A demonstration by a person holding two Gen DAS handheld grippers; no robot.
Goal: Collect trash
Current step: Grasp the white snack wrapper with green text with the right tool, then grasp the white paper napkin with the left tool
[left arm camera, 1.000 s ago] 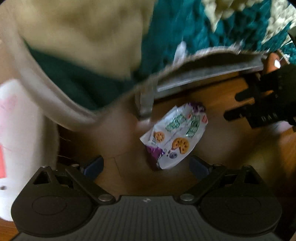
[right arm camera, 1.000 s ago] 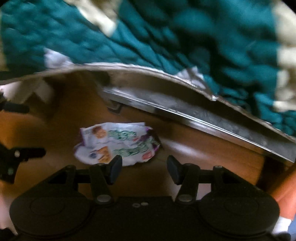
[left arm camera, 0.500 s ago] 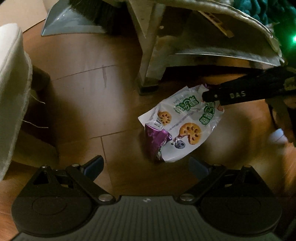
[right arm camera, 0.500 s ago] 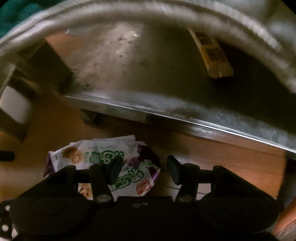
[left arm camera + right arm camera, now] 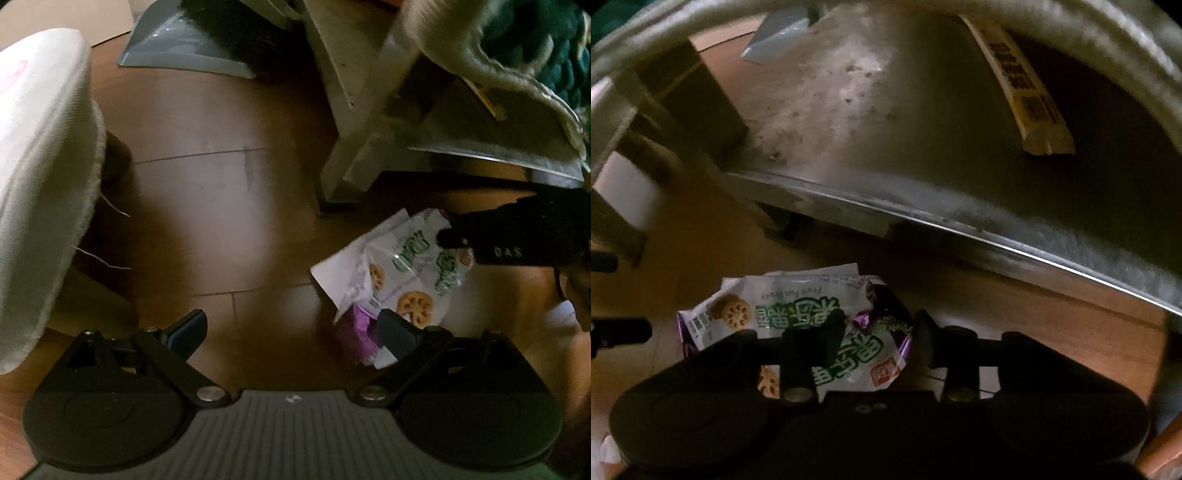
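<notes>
Right wrist view is showing the right gripper straddling the snack wrapper with fingers spread; the left gripper is hovering beside it, fingers wide apart.

Left hand-held gripper spread wide, right hand-held gripper parted, low

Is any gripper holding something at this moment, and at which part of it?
Nothing is held yet. The right gripper is open, its fingers straddling the crumpled purple end of the snack wrapper on the floor. The left gripper is open and holds nothing.
</notes>
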